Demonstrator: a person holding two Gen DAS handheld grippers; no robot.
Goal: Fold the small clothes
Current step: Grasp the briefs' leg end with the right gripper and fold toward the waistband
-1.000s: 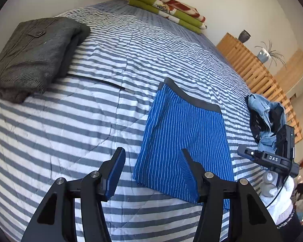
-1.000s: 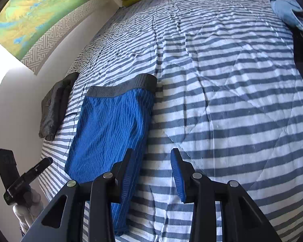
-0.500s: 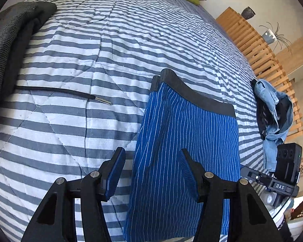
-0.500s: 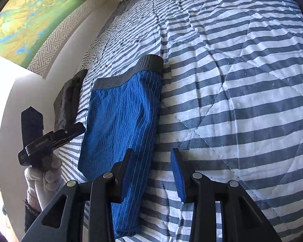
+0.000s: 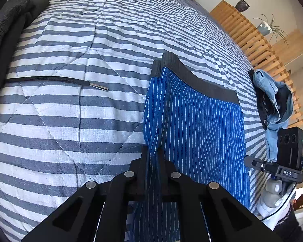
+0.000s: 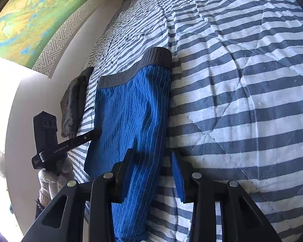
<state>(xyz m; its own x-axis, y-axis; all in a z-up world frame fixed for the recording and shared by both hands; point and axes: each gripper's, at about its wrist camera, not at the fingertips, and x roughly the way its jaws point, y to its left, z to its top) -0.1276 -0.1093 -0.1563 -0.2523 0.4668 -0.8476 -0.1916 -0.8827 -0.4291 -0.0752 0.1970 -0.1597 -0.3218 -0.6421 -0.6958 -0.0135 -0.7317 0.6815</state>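
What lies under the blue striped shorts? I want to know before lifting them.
The blue striped shorts lie on the striped quilt, which shows on both sides. Whatever is directly beneath is covered. The left gripper pinches their edge.

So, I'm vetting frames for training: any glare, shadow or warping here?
Right wrist view: window glare blows out the left edge. Both views: fisheye bulges the striped quilt and darkens the corners. Left wrist view: sharp, with soft shadow beside the blue shorts.
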